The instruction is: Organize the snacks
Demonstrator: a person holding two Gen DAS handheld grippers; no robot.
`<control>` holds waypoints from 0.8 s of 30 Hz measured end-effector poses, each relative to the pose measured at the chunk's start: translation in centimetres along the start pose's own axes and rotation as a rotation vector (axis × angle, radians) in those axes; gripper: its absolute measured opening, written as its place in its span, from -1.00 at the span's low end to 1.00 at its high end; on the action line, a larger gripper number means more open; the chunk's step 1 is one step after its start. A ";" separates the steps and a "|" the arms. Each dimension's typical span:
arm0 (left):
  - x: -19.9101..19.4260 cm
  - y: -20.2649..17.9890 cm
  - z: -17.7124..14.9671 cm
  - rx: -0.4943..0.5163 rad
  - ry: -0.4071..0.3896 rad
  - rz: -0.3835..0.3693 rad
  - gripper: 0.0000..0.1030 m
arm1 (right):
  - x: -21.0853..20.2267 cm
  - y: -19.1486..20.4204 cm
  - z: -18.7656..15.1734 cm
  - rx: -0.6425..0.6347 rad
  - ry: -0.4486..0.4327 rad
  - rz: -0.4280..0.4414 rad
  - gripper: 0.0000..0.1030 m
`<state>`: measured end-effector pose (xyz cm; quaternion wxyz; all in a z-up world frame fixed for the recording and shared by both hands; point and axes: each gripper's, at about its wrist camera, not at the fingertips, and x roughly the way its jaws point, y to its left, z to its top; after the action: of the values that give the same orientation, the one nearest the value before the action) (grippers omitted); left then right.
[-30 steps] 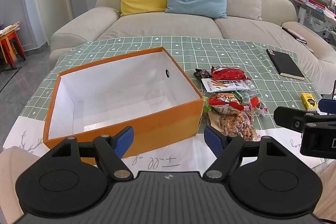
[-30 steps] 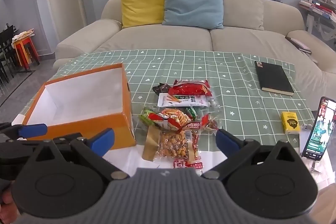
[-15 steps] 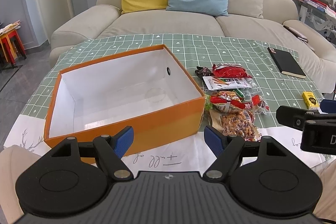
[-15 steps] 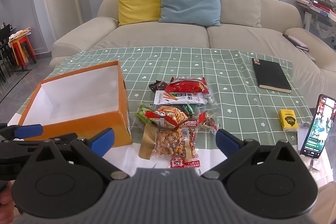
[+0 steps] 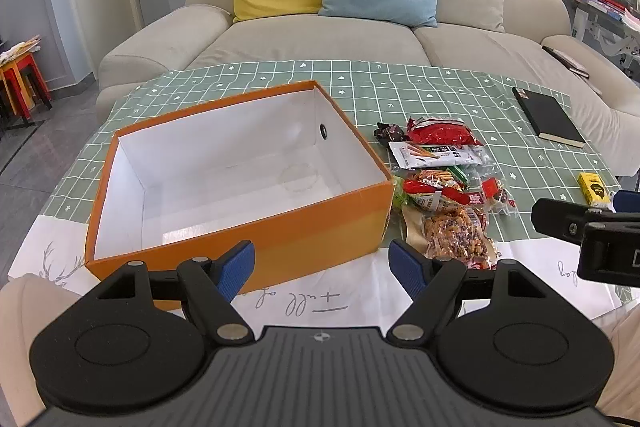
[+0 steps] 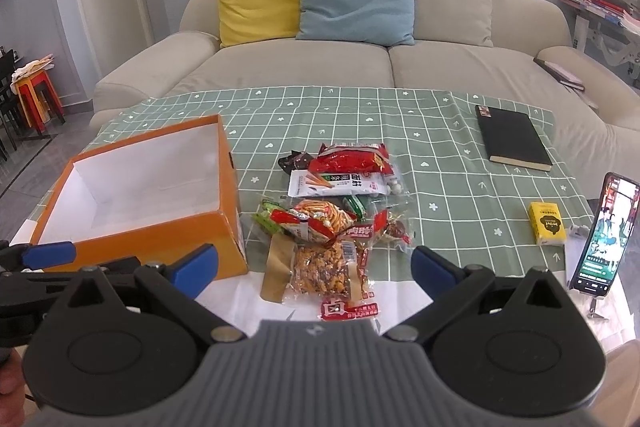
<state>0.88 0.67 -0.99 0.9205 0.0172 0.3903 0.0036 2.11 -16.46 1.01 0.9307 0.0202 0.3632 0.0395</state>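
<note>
Left wrist cam: the left gripper (image 5: 322,265) sits with its blue-padded jaws spread wide, holding nothing, low over the near wall of the orange box (image 5: 280,235). The box is open with a bare white inside, on the green checked tablecloth (image 5: 440,95).

Right wrist cam: the right gripper (image 6: 314,267) is spread wide too, nothing held, hovering just short of the snack packets (image 6: 332,211), piled just right of the box. Black notebook (image 6: 512,137), yellow pack (image 6: 547,223) and propped phone (image 6: 600,237) sit further right.
</note>
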 end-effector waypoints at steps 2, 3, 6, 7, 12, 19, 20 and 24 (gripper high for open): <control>0.0 0.0 0.0 -0.004 0.002 -0.001 0.74 | 0.1 -0.1 -0.1 0.001 0.003 -0.004 0.93; 0.1 0.0 0.0 -0.004 0.004 0.001 0.74 | 0.2 -0.1 -0.1 0.001 0.006 -0.007 0.93; 0.1 0.0 0.0 -0.003 0.006 0.001 0.74 | 0.3 -0.2 -0.1 0.005 0.012 -0.014 0.93; 0.1 0.0 0.0 -0.003 0.006 0.001 0.74 | 0.2 -0.2 -0.1 0.007 0.013 -0.015 0.93; 0.2 0.0 0.0 -0.004 0.011 0.001 0.74 | 0.3 -0.2 -0.2 0.007 0.017 -0.016 0.93; 0.3 0.0 0.1 -0.006 0.016 0.004 0.74 | 0.3 -0.3 -0.1 0.007 0.019 -0.015 0.93; 0.3 0.0 0.1 -0.006 0.016 0.004 0.74 | 0.3 -0.3 -0.1 0.008 0.020 -0.015 0.93; 0.3 0.0 0.0 -0.007 0.018 0.004 0.74 | 0.4 -0.4 -0.3 0.009 0.022 -0.015 0.93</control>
<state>1.13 0.67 -1.21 0.9170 0.0147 0.3987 0.0069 2.24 -16.84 0.54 0.9268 0.0214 0.3736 0.0311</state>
